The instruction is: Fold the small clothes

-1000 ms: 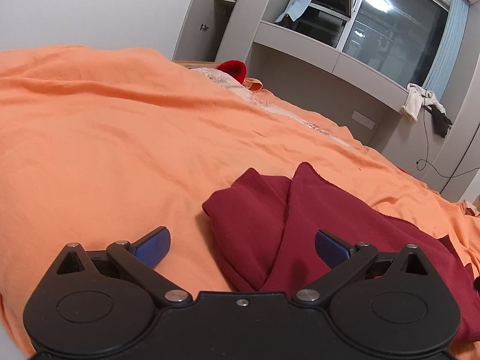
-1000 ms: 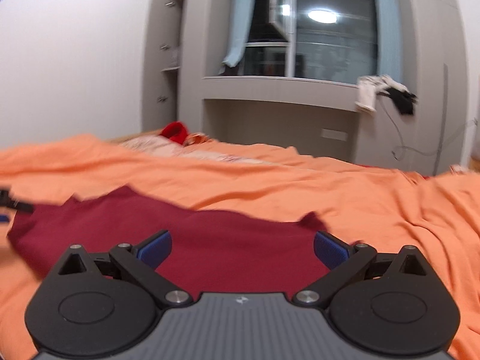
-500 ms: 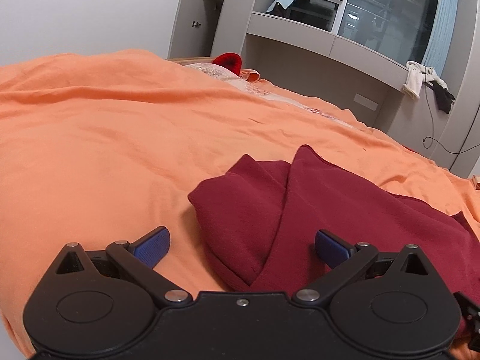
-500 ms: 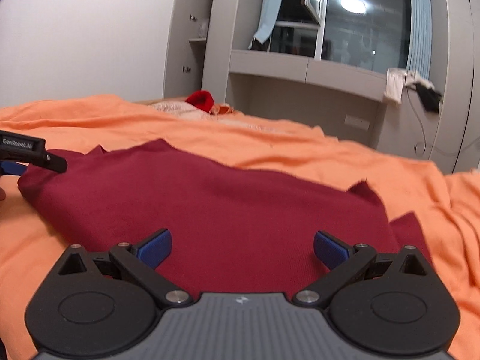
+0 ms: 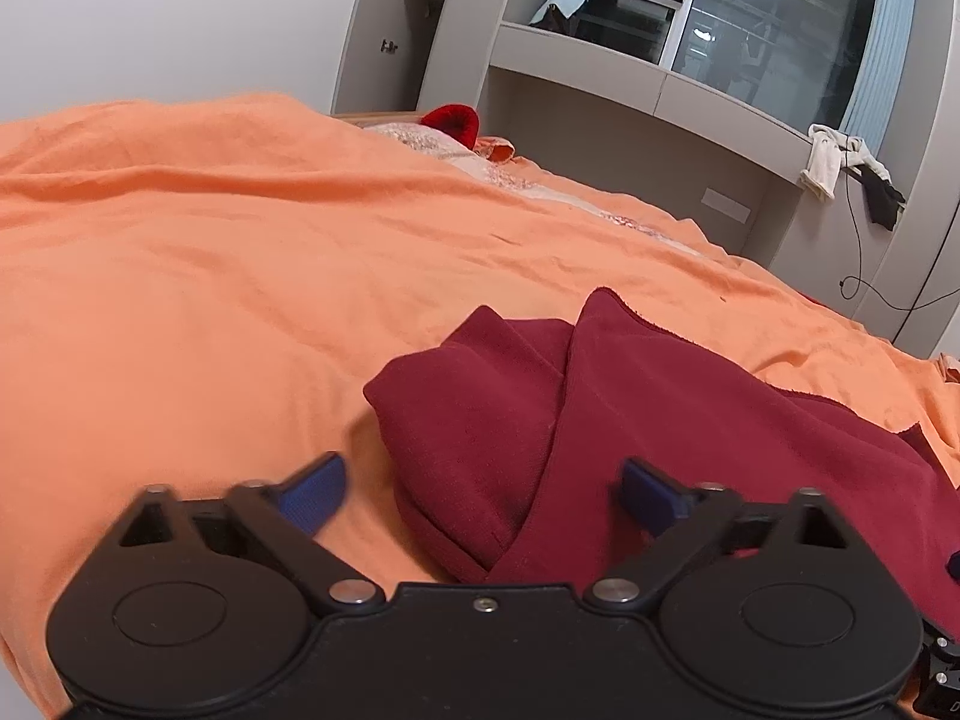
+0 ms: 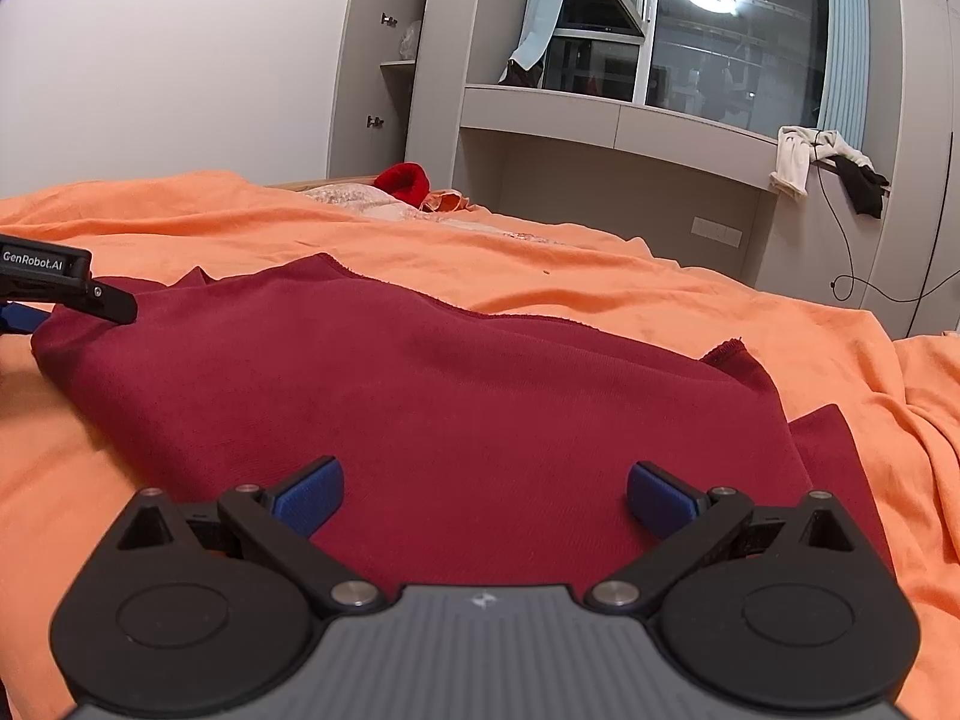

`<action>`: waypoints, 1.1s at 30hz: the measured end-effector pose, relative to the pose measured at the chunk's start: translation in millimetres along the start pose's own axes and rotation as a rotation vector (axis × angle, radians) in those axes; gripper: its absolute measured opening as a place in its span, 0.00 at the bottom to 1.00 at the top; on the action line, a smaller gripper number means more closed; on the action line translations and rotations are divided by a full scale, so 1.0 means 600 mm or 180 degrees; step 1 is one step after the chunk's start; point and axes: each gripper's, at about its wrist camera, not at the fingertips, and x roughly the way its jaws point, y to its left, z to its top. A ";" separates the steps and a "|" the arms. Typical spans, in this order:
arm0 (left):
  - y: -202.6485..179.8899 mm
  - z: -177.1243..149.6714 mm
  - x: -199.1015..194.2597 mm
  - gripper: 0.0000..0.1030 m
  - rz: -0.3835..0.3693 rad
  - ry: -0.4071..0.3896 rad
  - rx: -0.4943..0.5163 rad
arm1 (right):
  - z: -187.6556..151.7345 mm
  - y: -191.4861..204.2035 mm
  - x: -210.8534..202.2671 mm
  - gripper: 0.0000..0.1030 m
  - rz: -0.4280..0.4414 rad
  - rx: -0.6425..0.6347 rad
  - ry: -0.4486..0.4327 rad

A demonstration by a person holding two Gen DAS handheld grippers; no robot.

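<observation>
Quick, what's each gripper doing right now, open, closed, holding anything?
Left gripper: open, holding nothing, over the dark red garment.
Right gripper: open, holding nothing, over the same garment.

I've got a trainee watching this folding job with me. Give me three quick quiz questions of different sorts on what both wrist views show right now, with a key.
1. True or false: the left gripper is shut on the dark red garment.
2. Multiple choice: the garment lies on A) a grey desk, B) an orange bedsheet, C) a wooden floor.
3. Fill in: in the right wrist view, the right gripper has its blue fingers spread wide ____ the garment, holding nothing.

Key
1. False: its fingers stand apart on either side of the folded end, gripping nothing.
2. B.
3. Over.
</observation>
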 end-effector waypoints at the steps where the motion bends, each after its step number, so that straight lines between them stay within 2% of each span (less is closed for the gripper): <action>1: -0.001 0.000 0.000 0.82 0.0006 -0.0012 0.0008 | 0.000 0.000 0.001 1.00 0.0000 0.0000 0.0004; 5: -0.005 -0.004 0.002 0.78 0.0004 -0.0023 0.0049 | -0.001 0.000 0.000 1.00 -0.0003 -0.0004 0.0006; 8: -0.011 -0.007 0.005 0.86 -0.0028 0.0011 0.0122 | -0.003 0.000 0.000 1.00 -0.0010 -0.0012 0.0010; 11: -0.017 -0.008 0.006 0.84 0.0005 0.0005 0.0173 | -0.005 0.001 0.002 1.00 -0.0016 -0.0022 0.0021; 17: -0.015 0.002 0.008 0.37 -0.0078 0.0032 -0.0079 | -0.005 -0.001 0.001 1.00 -0.0006 -0.0006 0.0038; 20: -0.026 0.006 0.008 0.25 -0.0058 0.0013 -0.0118 | -0.004 -0.008 -0.007 1.00 0.0029 0.0048 0.0014; 23: -0.047 0.011 0.003 0.21 -0.0017 -0.0056 0.0008 | -0.005 -0.020 -0.015 1.00 0.0110 0.0139 0.0023; 27: -0.080 0.032 -0.016 0.19 -0.0103 -0.0219 0.0229 | -0.004 -0.034 -0.028 1.00 0.0154 0.0232 0.0007; 33: -0.188 0.072 -0.047 0.18 -0.0368 -0.0386 0.0796 | 0.015 -0.078 -0.064 1.00 -0.0075 0.0295 -0.0099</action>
